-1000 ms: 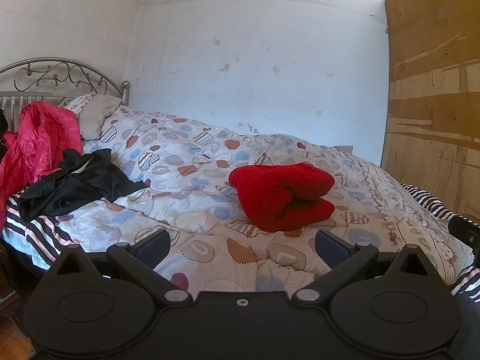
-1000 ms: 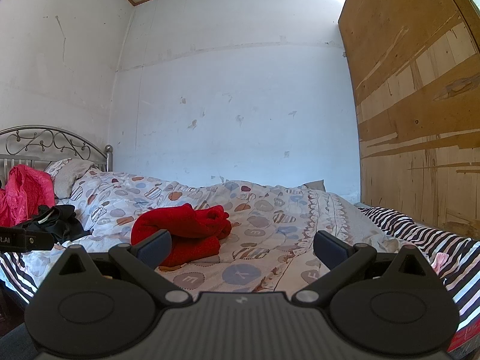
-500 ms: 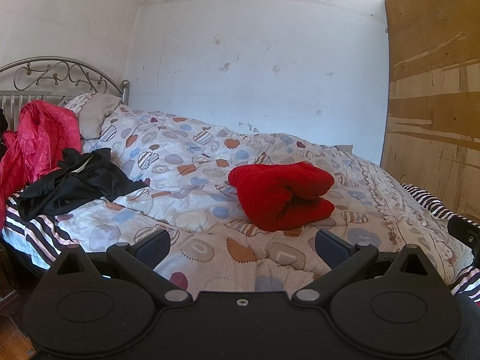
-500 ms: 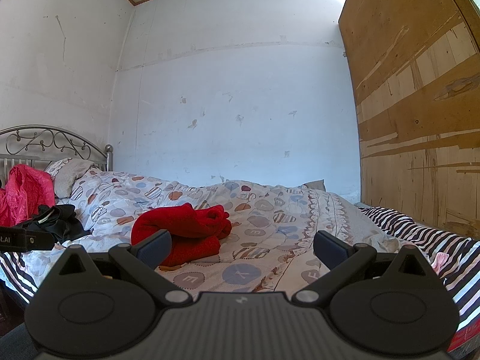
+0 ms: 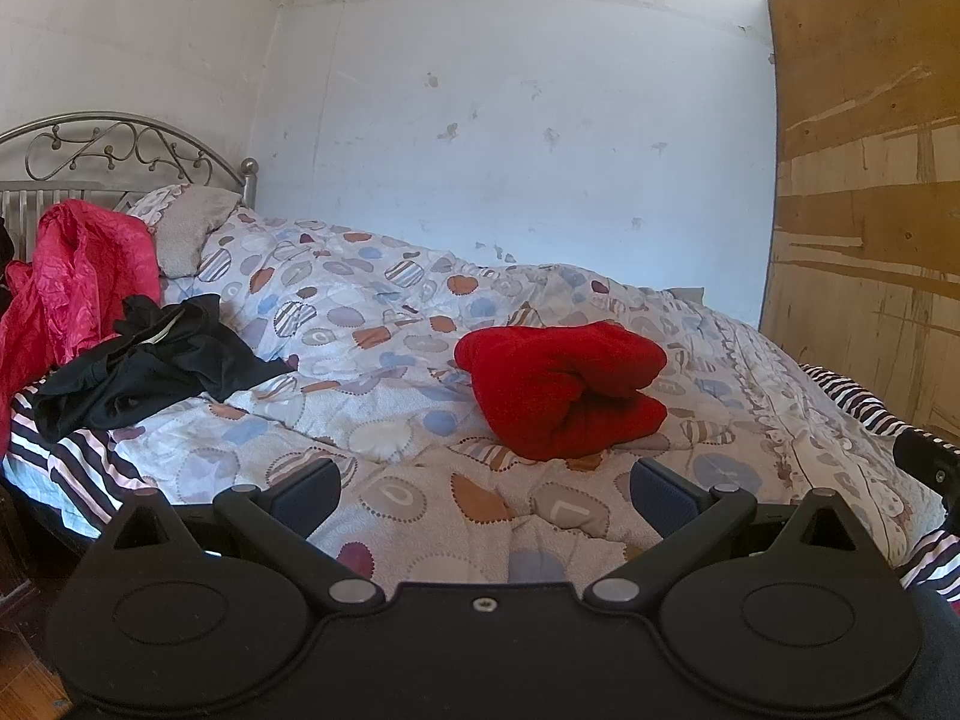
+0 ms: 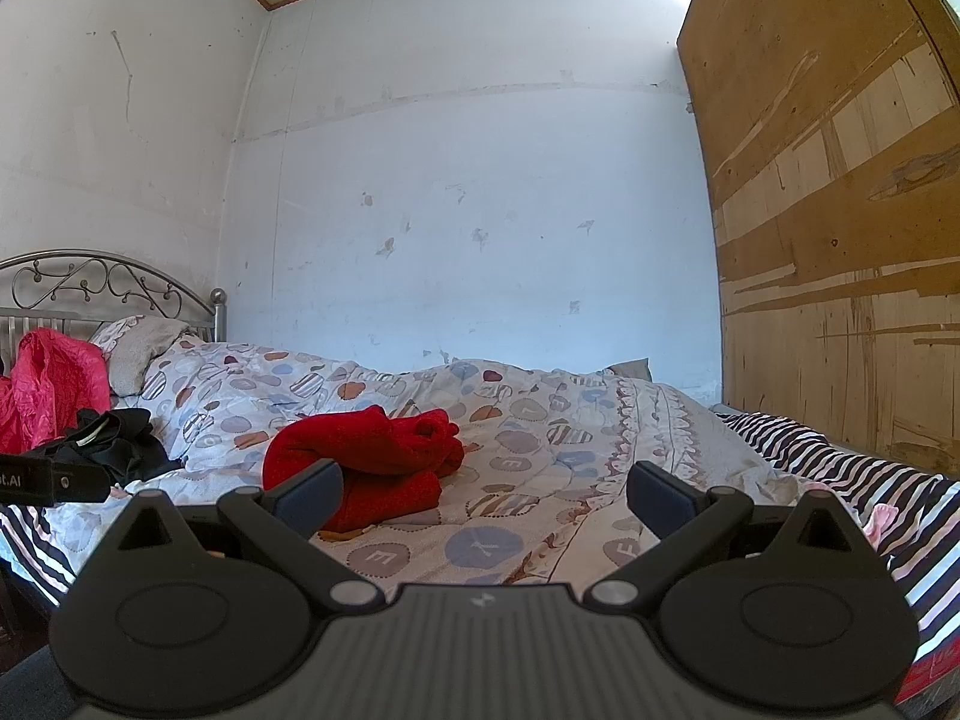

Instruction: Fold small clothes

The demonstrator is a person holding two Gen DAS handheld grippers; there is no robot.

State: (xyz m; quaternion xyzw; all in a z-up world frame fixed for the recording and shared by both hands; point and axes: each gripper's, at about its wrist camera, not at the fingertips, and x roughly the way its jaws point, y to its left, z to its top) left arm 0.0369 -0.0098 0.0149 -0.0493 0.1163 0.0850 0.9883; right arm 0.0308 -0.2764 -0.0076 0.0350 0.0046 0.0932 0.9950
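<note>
I hold both grippers, left [image 5: 483, 495] and right [image 6: 483, 495], spread and empty. Red garment [image 5: 561, 387] sits bundled mid-bed on the duvet [image 5: 384, 420]; looks soft, light, floppy. I'd pinch an outer edge.

We see a patterned duvet [image 5: 384, 360], a grey pillow [image 5: 186, 228], a metal headboard [image 5: 120, 144] and a wooden board [image 6: 840, 210].

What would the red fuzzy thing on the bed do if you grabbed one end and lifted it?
The red garment looks like soft, thick fleece bunched in rolls, so it would probably droop and unroll instead of staying stiff. It likely weighs little. Its fuzzy surface should grip well against the left gripper rather than slip.
</note>
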